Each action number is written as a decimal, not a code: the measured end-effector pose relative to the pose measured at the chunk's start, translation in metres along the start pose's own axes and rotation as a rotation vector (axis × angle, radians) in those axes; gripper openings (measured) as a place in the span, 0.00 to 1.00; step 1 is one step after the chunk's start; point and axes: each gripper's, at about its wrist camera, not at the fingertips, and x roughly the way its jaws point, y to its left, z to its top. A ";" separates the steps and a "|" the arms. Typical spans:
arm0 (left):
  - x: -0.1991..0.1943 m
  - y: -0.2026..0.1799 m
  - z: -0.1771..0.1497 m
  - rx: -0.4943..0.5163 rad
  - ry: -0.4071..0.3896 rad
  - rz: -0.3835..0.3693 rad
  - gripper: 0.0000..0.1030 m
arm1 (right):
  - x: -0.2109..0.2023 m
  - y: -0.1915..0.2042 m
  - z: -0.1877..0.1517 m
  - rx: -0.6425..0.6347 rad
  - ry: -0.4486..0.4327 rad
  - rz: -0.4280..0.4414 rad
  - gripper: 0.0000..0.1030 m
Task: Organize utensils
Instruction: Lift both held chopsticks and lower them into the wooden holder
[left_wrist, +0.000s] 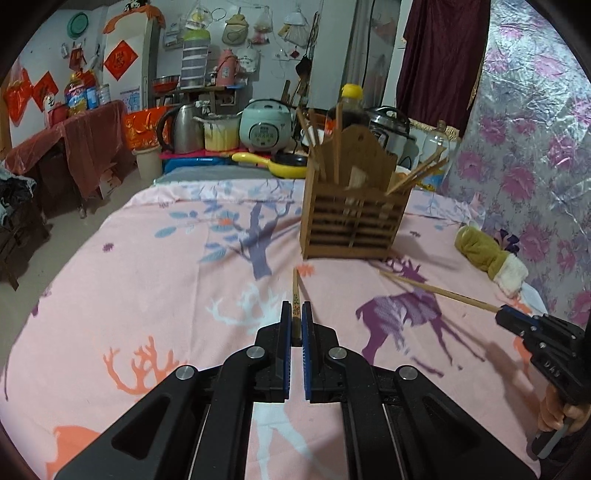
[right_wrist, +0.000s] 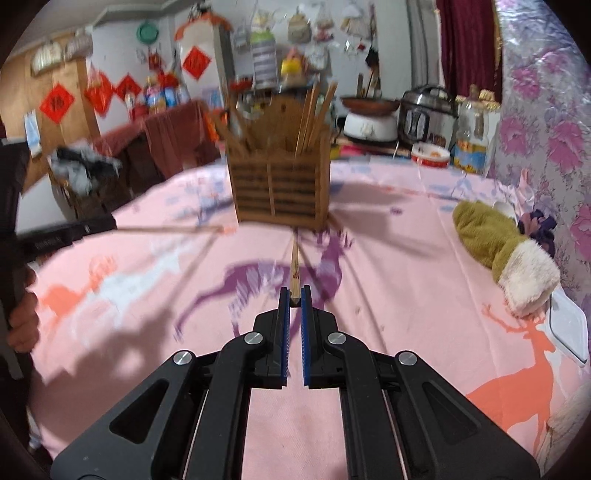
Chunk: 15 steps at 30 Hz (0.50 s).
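Observation:
A slatted wooden utensil holder (left_wrist: 354, 218) stands on the pink deer-print cloth and holds several chopsticks; it also shows in the right wrist view (right_wrist: 282, 184). My left gripper (left_wrist: 296, 308) is shut on a wooden chopstick (left_wrist: 295, 291) that points toward the holder. My right gripper (right_wrist: 294, 293) is shut on another chopstick (right_wrist: 294, 266), its tip aimed at the holder's base. From the left wrist view the right gripper (left_wrist: 508, 315) sits at the right with its chopstick (left_wrist: 436, 290) held above the cloth. The left gripper's chopstick (right_wrist: 173, 230) shows at the left in the right wrist view.
An olive and white fuzzy mitten (left_wrist: 491, 258) lies at the right by the floral foil wall (left_wrist: 535, 166); it also shows in the right wrist view (right_wrist: 506, 251). A clear container lid (right_wrist: 567, 328) lies near it. Rice cookers, a kettle and a yellow pan (left_wrist: 269, 162) stand behind the table.

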 end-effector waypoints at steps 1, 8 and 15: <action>-0.003 -0.003 0.007 0.006 -0.003 -0.001 0.05 | -0.005 -0.001 0.006 0.009 -0.022 0.004 0.06; -0.016 -0.019 0.040 0.038 -0.032 -0.026 0.05 | -0.026 -0.001 0.042 0.023 -0.097 0.020 0.06; -0.018 -0.036 0.073 0.060 -0.041 -0.069 0.05 | -0.031 0.010 0.071 -0.018 -0.133 0.019 0.06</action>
